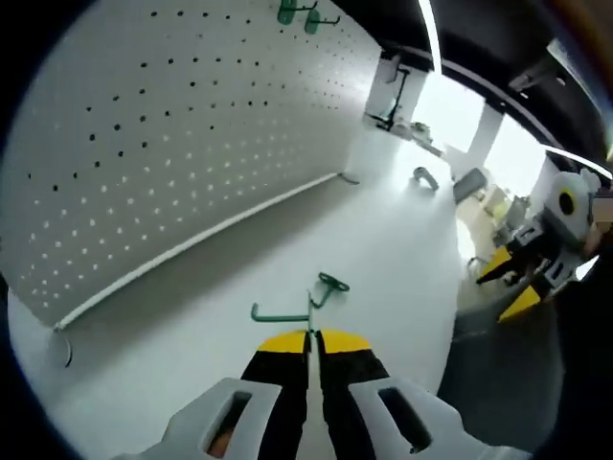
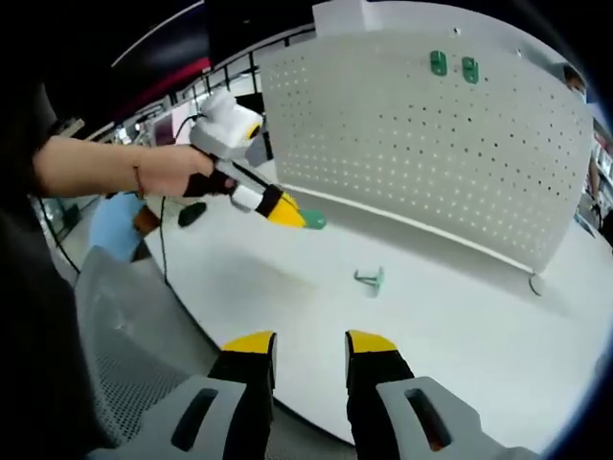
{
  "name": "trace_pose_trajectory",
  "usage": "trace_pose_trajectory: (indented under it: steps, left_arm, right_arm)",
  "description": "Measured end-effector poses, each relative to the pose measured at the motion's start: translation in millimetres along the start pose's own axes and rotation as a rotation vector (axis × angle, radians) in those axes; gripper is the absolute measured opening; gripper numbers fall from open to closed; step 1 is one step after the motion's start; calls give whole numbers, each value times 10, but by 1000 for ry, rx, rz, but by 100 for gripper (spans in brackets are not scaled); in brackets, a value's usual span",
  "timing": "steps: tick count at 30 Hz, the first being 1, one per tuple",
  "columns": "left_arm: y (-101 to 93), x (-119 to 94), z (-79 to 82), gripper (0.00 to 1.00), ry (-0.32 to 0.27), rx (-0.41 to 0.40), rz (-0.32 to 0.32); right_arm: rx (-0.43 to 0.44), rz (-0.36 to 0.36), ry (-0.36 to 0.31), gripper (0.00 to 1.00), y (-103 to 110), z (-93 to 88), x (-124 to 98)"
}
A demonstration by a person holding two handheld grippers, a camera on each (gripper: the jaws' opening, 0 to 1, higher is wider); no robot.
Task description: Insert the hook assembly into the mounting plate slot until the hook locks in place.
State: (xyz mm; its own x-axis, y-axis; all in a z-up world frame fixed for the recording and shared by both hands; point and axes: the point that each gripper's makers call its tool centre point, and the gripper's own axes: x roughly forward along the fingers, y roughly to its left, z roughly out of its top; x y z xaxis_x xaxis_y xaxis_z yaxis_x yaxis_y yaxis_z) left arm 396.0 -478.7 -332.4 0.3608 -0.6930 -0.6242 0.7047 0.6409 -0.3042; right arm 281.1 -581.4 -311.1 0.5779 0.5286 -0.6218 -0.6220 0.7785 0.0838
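— Two green hooks (image 2: 453,65) already hang high on the white pegboard (image 2: 421,134); is the one in hand in its slot yet?

— Not yet, as far as I can judge; starting at the left of the right gripper view, a person's hand (image 2: 172,171) holds the left gripper (image 2: 305,219) out over the white table (image 2: 450,326), its yellow-tipped jaws pressed together on a green hook (image 1: 311,305); that hook is in the air, near the pegboard's lower edge but apart from it.

— And in the left gripper view?

— Same story; the jaws meet with no gap, and the hook's wire stem and flat head stick out past the tips; the board curves away up and to the left, holes all open at this height.

— Anything else on the table?

— Further right in the right gripper view, another green hook piece (image 2: 370,279) lies loose on the tabletop, well clear of both grippers; a small grey hook (image 1: 424,177) lies farther off.

— The right gripper (image 2: 310,343)?

— Jaws parted, nothing between them; it hangs low at the table's near edge.

— So what remains?

— Nearly all of it, I reckon; the hook is picked up, but lining it with the holes, pushing in and locking are not yet done.
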Motion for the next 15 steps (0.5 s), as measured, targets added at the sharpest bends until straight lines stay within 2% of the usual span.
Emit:
trace_pose_trajectory:
  steps: [3, 9, 15]
  left_arm:
    - [-123, -88, 11, 3, -11, 44, 5]
    - [-389, -232, -9, 3, -44, 38, -7]
    - [-607, -359, -77, 3, -60, 14, -29]
  right_arm:
    - [-10, 14, -5, 28, 81, 13, 3]
    - [-31, 45, -19, 28, 237, 69, 5]
    - [-37, 49, -24, 27, 256, 98, -2]
